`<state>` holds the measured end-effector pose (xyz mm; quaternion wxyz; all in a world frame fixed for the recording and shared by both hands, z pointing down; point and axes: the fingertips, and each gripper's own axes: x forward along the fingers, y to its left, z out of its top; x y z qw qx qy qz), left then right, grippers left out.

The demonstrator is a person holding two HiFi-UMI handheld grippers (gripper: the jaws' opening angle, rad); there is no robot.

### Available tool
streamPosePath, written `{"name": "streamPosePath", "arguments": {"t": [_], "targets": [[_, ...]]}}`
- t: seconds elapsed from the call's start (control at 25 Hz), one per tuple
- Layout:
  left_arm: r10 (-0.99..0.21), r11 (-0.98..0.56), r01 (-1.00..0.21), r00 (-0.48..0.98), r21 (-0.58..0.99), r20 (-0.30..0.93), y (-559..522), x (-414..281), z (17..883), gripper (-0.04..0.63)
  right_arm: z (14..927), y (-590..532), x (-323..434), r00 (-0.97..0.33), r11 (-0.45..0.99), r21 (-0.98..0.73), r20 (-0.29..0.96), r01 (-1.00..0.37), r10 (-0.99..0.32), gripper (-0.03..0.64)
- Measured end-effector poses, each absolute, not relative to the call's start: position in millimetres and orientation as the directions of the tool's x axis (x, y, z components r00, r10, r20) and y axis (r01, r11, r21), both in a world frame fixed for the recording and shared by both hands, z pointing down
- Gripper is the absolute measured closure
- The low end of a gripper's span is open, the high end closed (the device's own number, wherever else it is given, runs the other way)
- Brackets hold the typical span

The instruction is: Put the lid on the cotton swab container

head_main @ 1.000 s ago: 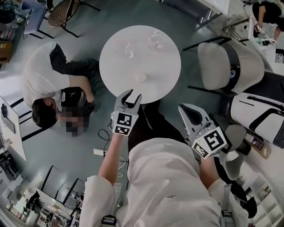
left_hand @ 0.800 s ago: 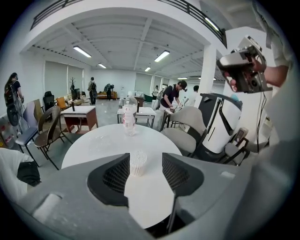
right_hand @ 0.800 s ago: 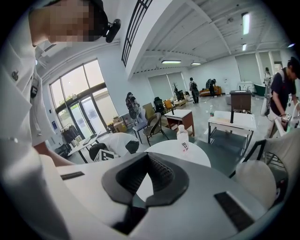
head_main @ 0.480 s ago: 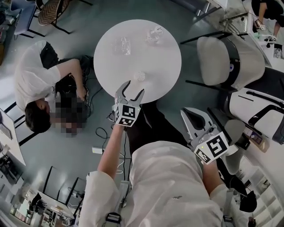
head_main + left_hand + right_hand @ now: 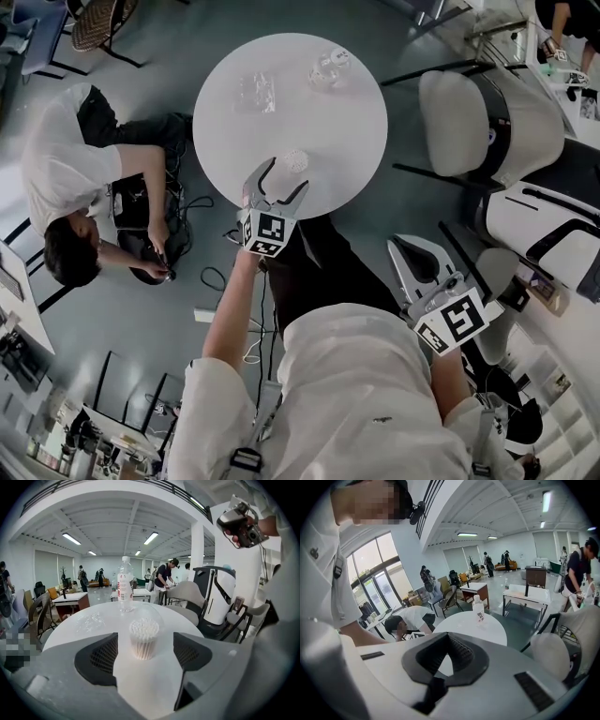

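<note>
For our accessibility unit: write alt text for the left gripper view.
A cotton swab container stands untouched between the jaws of the left claw, which have just been opening, on a round white table; a water bottle behind.

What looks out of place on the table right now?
Nothing stands out. The cotton swab container stands upright near the table's near edge, the water bottle upright at its far side, a clear crinkled piece lying apart from both. Nothing spilled.
</note>
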<state>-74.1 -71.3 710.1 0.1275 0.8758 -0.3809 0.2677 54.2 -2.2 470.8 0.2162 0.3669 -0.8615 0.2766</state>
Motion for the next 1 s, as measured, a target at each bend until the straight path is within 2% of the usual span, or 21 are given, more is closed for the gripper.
{"name": "streamPosePath", "arguments": {"t": [0.28, 1.0], "targets": [[-0.547, -0.737, -0.675, 0.596, -0.001, 0.587, -80, -68, 727, 0.209, 477, -3, 53, -0.624, 0.561, -0.322, 0.593, -0.763, -0.509, 0.612], [-0.465, -0.813, -0.583, 0.64, -0.008, 0.612, -91, -57, 743, 0.223, 481, -7, 53, -0.601, 0.529, -0.324, 0.608, -0.784, -0.519, 0.612]]}}
